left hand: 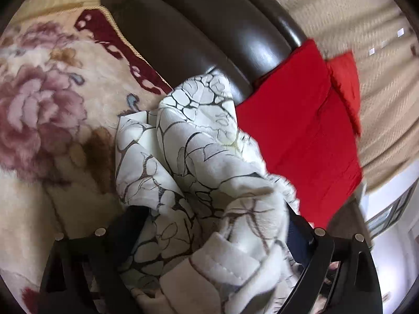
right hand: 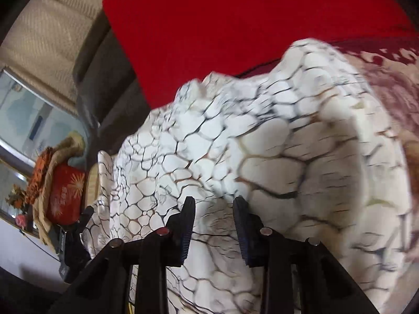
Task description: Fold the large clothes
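The white garment with the dark crackle print [left hand: 209, 162] lay bunched in soft, loose folds on the bed, partly on the floral blanket [left hand: 44, 110] and just in front of the folded red cloth [left hand: 301, 136]. It looked light and limp, with a smooth, perhaps slightly slippery face, so it would probably sag and slide rather than keep any crease by itself. A thicker stitched hem or cuff [left hand: 222, 269] showed near the left hand-held gripper [left hand: 209, 235]; that firmer edge seemed the better place to pinch, as would the corners or seams, rather than the puffed middle. The left hand-held gripper's jaws stood wide apart with a heap of the garment lying between them, not visibly pressed. The right hand-held gripper [right hand: 213, 225] had its jaws part-way apart over the garment, with cloth lying in the gap; whether the pads actually pinched a fold could not be told. Behind the garment ran the dark padded headboard [left hand: 204, 26], and beyond the red cloth hung a beige curtain [left hand: 379, 52].
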`<state>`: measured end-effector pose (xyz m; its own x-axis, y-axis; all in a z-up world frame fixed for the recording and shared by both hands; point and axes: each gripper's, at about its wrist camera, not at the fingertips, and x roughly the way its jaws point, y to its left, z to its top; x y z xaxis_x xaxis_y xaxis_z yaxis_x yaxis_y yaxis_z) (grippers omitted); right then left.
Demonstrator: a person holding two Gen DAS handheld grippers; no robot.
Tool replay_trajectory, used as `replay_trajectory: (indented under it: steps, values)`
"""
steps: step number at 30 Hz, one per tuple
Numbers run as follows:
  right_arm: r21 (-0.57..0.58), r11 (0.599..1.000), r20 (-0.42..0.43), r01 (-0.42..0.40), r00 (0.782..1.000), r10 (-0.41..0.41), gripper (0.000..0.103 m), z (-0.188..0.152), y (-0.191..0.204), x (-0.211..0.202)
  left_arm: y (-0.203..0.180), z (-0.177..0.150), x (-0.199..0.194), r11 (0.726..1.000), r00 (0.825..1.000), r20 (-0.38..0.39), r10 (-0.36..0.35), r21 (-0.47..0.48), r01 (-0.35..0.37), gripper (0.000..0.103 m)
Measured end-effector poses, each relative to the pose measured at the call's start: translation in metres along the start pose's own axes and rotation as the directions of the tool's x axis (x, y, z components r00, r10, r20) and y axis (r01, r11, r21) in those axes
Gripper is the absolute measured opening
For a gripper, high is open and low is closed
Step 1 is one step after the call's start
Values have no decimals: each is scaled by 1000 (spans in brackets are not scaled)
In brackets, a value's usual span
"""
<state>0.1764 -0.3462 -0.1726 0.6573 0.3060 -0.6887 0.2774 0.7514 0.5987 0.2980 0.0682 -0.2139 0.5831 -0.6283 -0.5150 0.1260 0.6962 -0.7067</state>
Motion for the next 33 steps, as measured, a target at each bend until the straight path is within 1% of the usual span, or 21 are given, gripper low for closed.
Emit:
replay_trajectory:
  steps: [1, 2, 3, 4, 5, 7, 9, 11, 15, 18, 20, 21, 23, 24, 25, 26, 29, 30, 31, 32, 33]
  values:
    - [5, 1000, 0, 3, 1000, -3, 34, 1, -4, -2, 0, 0, 2, 1000, 1000, -8, 5, 8, -5, 94]
    - [11, 1000, -5, 2, 1000, -2, 34, 0, -7, -3, 1, 1, 3, 1000, 1000, -5, 1, 6, -1, 90]
    - [13, 1000, -9, -5, 1000, 5, 34, -1, -9, -4, 1, 2, 3, 1000, 1000, -8, -3, 12, 3, 68]
    - [8, 1000, -12, -6, 1000, 6, 34, 0, -9, -3, 2, 3, 5, 1000, 1000, -18, 9, 24, -8, 44]
    - [-11, 1000, -14, 2, 1000, -2, 34, -2, -8, -2, 4, 4, 7, 999, 999, -29, 28, 29, -27, 41]
    - [-46, 999, -11, 24, 1000, -24, 34, -5, -4, -1, 10, 6, 7, 1000, 1000, -26, 0, 1, 0, 31]
    - [-56, 998, -2, 32, 999, -32, 34, -8, -1, -1, 8, 7, 1, 1000, 1000, -10, -16, 9, 16, 27]
    - [-50, 998, 1, 33, 999, -33, 34, -9, -1, -1, 1, 6, -5, 999, 1000, 7, -19, 40, 18, 25]
    - [5, 1000, 12, 0, 1000, 0, 34, -10, -2, -7, -23, 3, -25, 993, 998, 57, -21, 118, 14, 22]
    - [37, 999, 19, -28, 999, 28, 34, -10, -6, -19, -56, 1, -41, 977, 997, 78, -27, 212, 10, 21]
    - [64, 997, 58, -49, 997, 45, 34, -7, -14, -36, -80, -2, -45, 961, 997, 65, -33, 275, 14, 20]
    - [78, 995, 80, -60, 995, 54, 34, -6, -19, -44, -101, -4, -46, 945, 998, 53, -21, 327, 3, 20]
    - [119, 989, 132, -88, 989, 72, 35, -2, -33, -65, -130, -9, -45, 916, 1000, 31, -4, 402, -9, 19]
    - [142, 984, 159, -108, 984, 85, 35, 1, -42, -75, -155, -16, -41, 888, 1000, 18, 12, 459, -19, 19]
    - [160, 979, 178, -128, 979, 98, 35, 2, -49, -82, -169, -21, -37, 870, 1000, 13, 23, 493, -26, 19]
    - [184, 971, 202, -154, 973, 116, 35, 4, -58, -90, -188, -30, -32, 844, 999, 3, 32, 536, -29, 19]
    - [239, 946, 250, -221, 955, 160, 35, 9, -83, -106, -243, -70, -6, 760, 997, -58, 55, 650, -4, 18]
    - [255, 938, 259, -234, 951, 167, 35, 10, -91, -110, -261, -93, 10, 719, 993, -86, 79, 695, 3, 17]
    - [273, 930, 271, -246, 947, 171, 35, 10, -99, -113, -273, -113, 22, 692, 989, -111, 100, 722, 11, 17]
    - [292, 922, 288, -256, 942, 170, 35, 11, -109, -118, -280, -130, 33, 673, 984, -135, 119, 739, 20, 17]
    - [305, 916, 303, -259, 939, 164, 35, 12, -116, -123, -286, -152, 50, 656, 974, -169, 149, 754, 31, 17]
